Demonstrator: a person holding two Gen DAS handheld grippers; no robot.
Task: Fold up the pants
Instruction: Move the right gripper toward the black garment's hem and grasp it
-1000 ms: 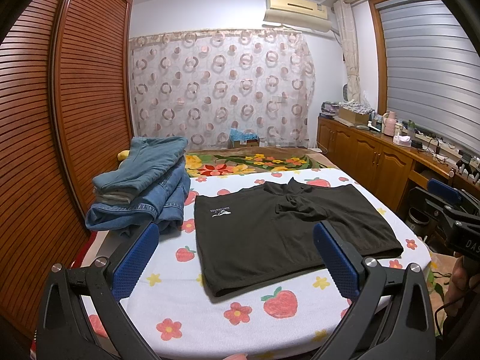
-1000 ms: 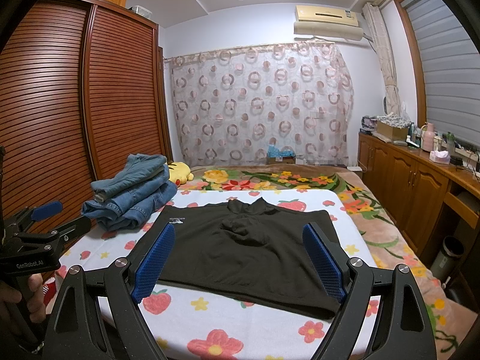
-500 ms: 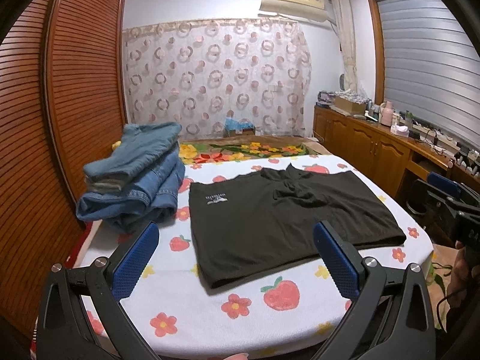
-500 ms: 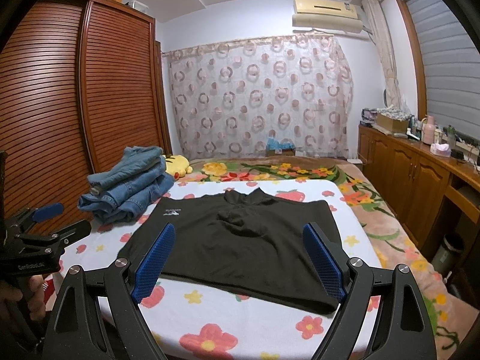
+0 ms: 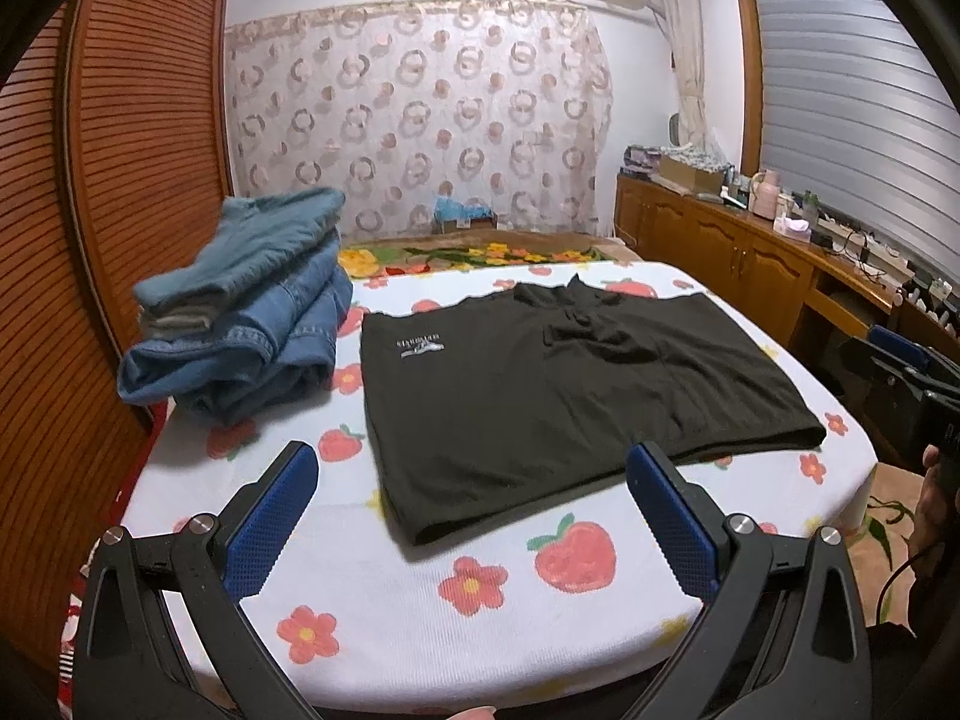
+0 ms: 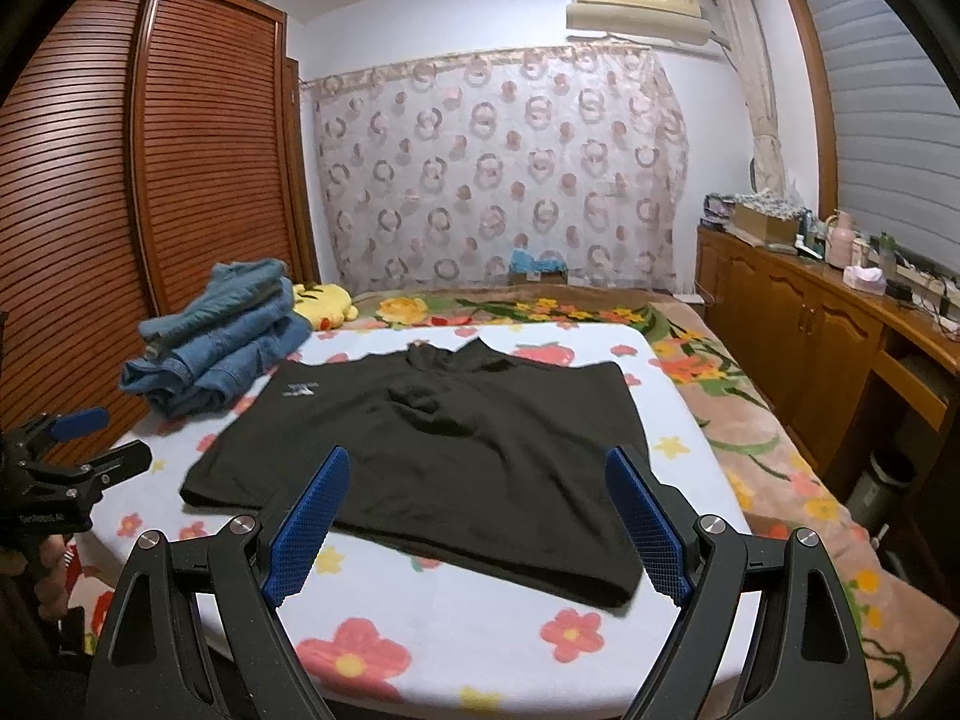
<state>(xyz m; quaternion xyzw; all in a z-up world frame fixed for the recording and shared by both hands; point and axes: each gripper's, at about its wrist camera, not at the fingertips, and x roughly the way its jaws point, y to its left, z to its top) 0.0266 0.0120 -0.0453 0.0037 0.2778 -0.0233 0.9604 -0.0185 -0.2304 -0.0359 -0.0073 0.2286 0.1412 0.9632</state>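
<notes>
A pair of black shorts (image 5: 558,396) (image 6: 444,450) lies spread flat on a white cloth with strawberry and flower prints (image 5: 480,588) (image 6: 456,630). A small white logo sits near their far left corner, and the fabric bunches at the far middle. My left gripper (image 5: 471,516) hovers open over the near edge of the cloth, short of the shorts. My right gripper (image 6: 477,522) is open too, above the shorts' near right part, holding nothing. Each gripper shows at the edge of the other's view, held in a hand (image 6: 54,558).
A stack of folded blue jeans (image 5: 240,330) (image 6: 216,342) sits at the far left of the cloth, beside a slatted wooden wardrobe (image 5: 90,240). A yellow plush toy (image 6: 321,300) lies behind it. Wooden cabinets with clutter (image 6: 840,312) line the right wall.
Both grippers have tilted down and moved slightly closer to the shorts, which now sit larger and lower in both views. The shorts and jeans have not moved.
</notes>
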